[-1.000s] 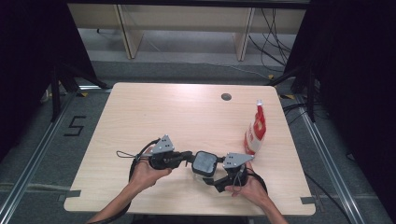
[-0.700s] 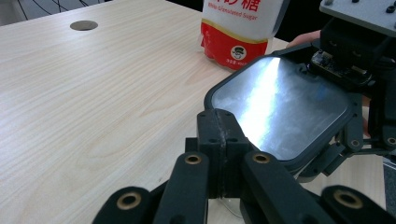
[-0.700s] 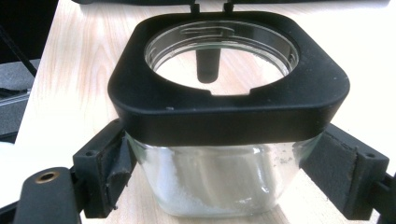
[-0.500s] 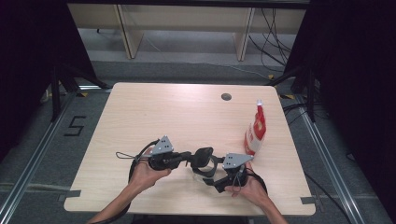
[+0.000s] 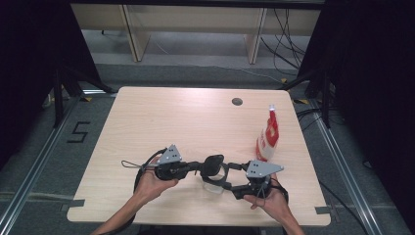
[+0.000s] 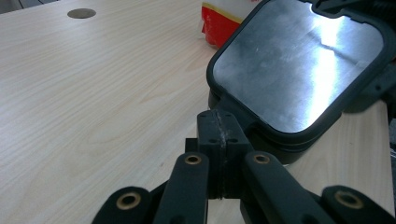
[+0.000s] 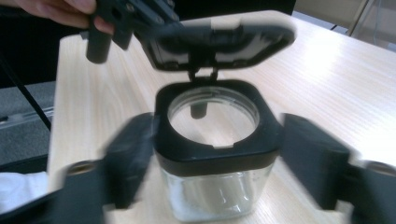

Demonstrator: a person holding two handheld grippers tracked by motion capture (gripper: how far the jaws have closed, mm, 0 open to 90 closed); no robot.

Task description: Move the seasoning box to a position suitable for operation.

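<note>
Now: lid-opening step on clear square jar [image 7: 215,154]. Left gripper [image 6: 218,140] clamped tight on tab of hinged black lid [image 6: 299,65], lid raised above jar mouth. Right gripper [image 7: 212,158] jaws just closing, flanking jar collar, contact unclear through blur. Next: steady jar, swing lid fully back.

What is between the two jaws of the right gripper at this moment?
In the right gripper view, a clear glass jar with a black rim sits between them. Its hinged lid stands open, pinched by the left gripper.
</note>
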